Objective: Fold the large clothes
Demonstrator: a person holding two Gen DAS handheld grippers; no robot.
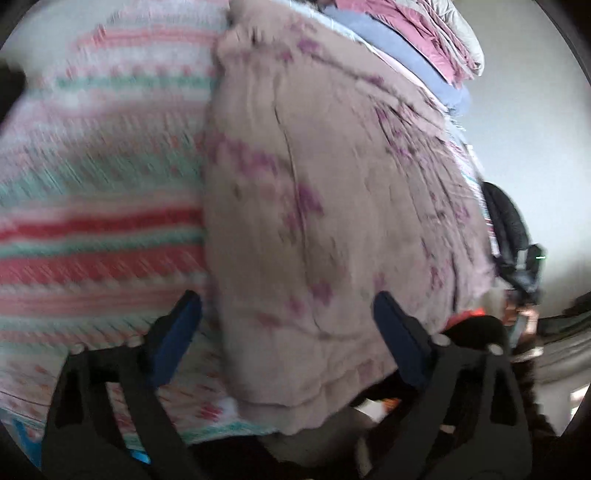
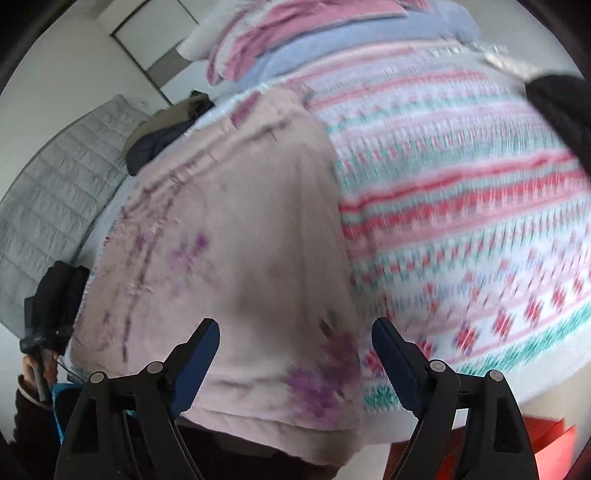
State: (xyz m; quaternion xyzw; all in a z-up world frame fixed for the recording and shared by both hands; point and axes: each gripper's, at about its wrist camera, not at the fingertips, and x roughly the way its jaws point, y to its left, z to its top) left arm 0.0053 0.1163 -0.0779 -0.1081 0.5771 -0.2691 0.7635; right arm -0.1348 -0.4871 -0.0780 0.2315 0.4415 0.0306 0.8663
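Note:
A large knit sweater lies spread out, its white body with pink, red and teal bands [image 1: 92, 206] [image 2: 461, 206] showing its outside. A folded-over part shows the dull pink-beige inside with purple marks [image 1: 332, 221] [image 2: 229, 240]. My left gripper [image 1: 288, 310] is open, its blue-padded fingers on either side of the folded part's lower edge, holding nothing. My right gripper [image 2: 295, 336] is open too, above the folded part's hem, holding nothing. Both views are blurred by motion.
A stack of folded clothes in pink, blue and white [image 1: 406, 40] [image 2: 332, 33] lies beyond the sweater. A grey quilted cover [image 2: 62, 184] and dark garments [image 2: 162, 136] lie to the left. A red object [image 2: 546, 439] is at lower right.

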